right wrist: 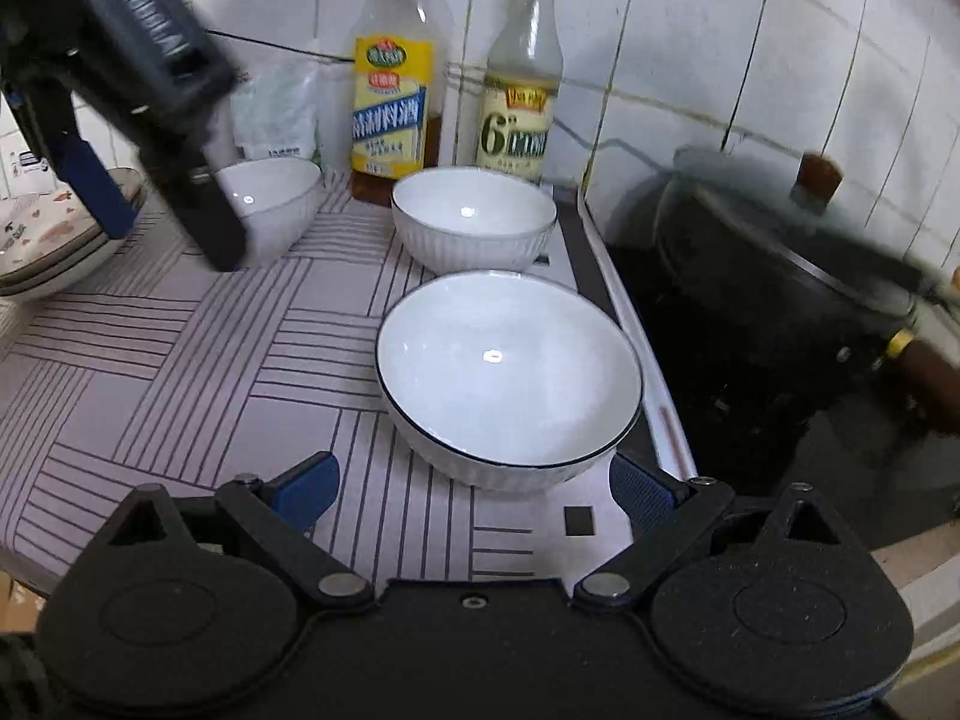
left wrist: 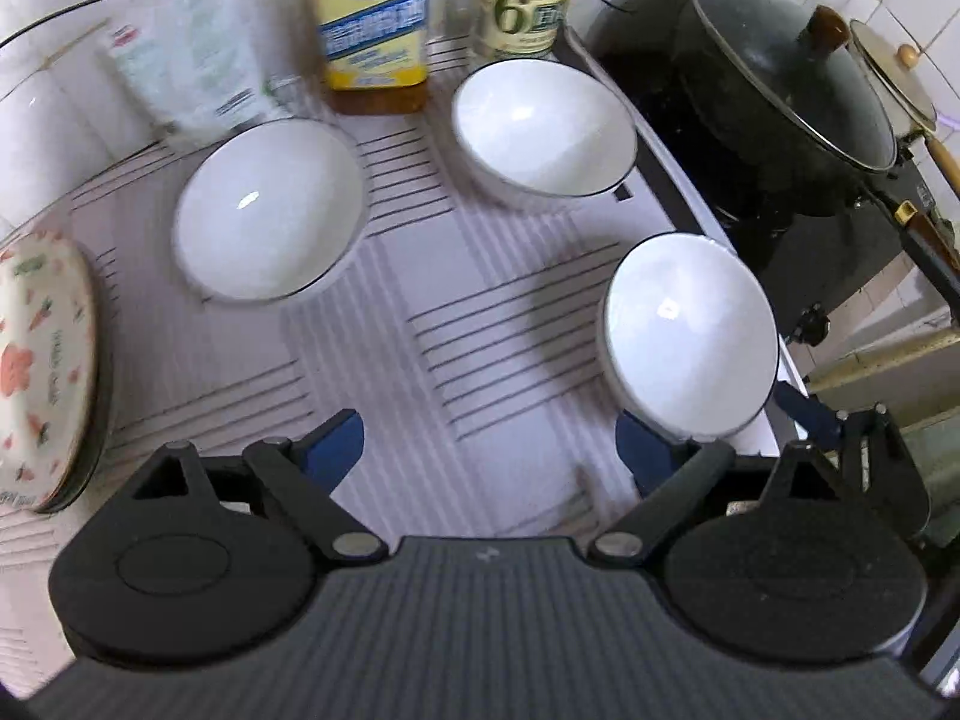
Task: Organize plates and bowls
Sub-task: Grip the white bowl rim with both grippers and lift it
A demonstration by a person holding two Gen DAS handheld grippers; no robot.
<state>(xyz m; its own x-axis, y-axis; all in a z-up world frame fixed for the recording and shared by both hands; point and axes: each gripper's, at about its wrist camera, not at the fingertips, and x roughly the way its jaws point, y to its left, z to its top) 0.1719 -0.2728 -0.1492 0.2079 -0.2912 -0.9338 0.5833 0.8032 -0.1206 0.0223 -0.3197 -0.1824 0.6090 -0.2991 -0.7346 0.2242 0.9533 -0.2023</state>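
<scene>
Three white bowls stand on the striped counter mat point(right wrist: 180, 360). The near bowl point(right wrist: 510, 372) lies just ahead of my right gripper point(right wrist: 474, 495), which is open with its blue fingertips point(right wrist: 306, 492) level with the bowl's near side and not touching it. Behind it is the far bowl point(right wrist: 474, 216), and to the left the third bowl point(right wrist: 270, 198). My left gripper point(left wrist: 492, 447) hangs open over the mat between the left bowl point(left wrist: 270, 210) and the near bowl point(left wrist: 690, 336), holding nothing. A stack of carrot-patterned plates point(left wrist: 42, 360) sits at the left edge.
Two bottles point(right wrist: 393, 90) point(right wrist: 522, 90) and a plastic bag point(right wrist: 276, 114) stand against the tiled wall behind the bowls. A black pot with a glass lid point(right wrist: 780, 276) sits on the dark stove point(left wrist: 690, 138) to the right of the mat.
</scene>
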